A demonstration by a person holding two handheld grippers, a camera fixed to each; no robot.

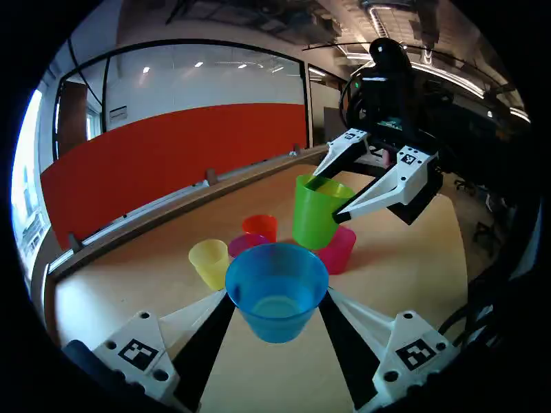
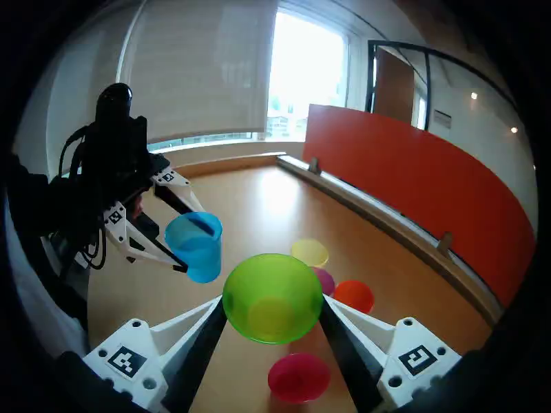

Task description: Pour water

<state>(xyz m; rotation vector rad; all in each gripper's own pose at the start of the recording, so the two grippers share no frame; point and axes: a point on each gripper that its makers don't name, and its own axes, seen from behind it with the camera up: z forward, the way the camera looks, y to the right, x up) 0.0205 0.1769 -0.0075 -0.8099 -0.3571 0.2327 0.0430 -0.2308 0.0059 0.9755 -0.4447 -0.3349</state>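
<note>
Above a pale wooden surface [image 1: 413, 275] beside a red partition [image 1: 172, 151] and a bright window [image 2: 303, 69], the left claw [image 1: 277, 297] grips a blue cup [image 1: 277, 275] holding liquid; the right claw [image 2: 272, 301] grips a green cup [image 2: 272, 292].

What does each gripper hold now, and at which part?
The left gripper holds the blue cup by its side walls, under the rim; right gripper holds the green cup likewise.
</note>
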